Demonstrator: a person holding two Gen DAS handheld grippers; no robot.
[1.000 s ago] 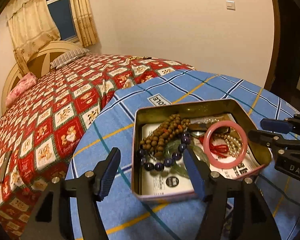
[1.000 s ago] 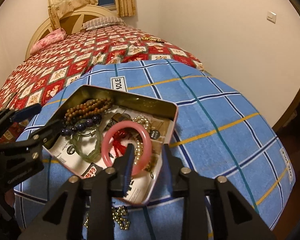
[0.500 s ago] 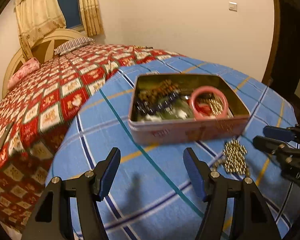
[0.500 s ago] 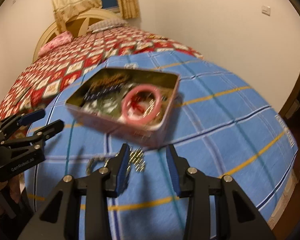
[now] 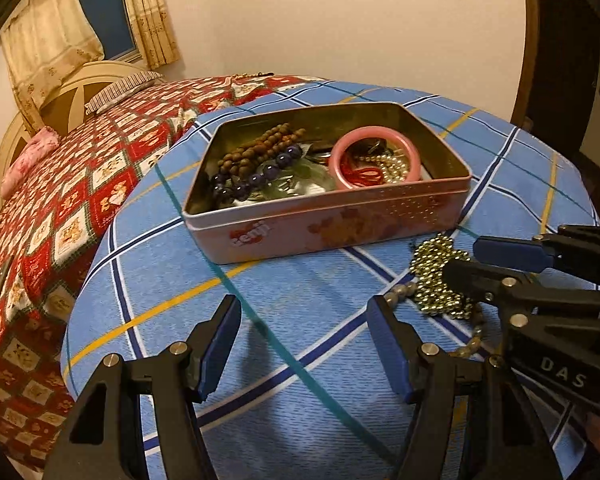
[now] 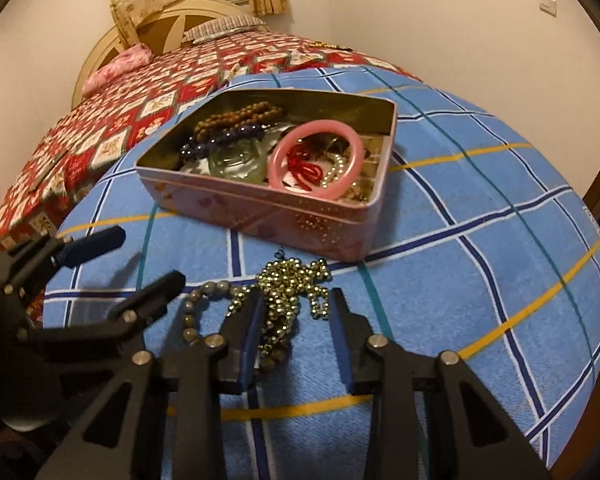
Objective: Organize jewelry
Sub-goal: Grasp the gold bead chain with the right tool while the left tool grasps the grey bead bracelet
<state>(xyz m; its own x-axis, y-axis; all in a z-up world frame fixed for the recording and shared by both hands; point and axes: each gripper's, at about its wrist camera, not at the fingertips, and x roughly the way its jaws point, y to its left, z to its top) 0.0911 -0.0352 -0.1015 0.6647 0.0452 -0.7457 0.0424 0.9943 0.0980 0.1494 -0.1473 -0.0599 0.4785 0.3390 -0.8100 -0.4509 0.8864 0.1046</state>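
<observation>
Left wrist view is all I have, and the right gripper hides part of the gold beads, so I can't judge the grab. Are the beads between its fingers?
Observer: Yes. In the right wrist view, the gold bead chain lies piled on the cloth inside the gap of the open right gripper. Nothing is gripped.
Operator: Where does the grey bracelet lie?
Observer: The grey bead bracelet lies mostly outside that gap, on the side toward the left gripper. It curves back and passes under the right gripper's finger on that side.
</observation>
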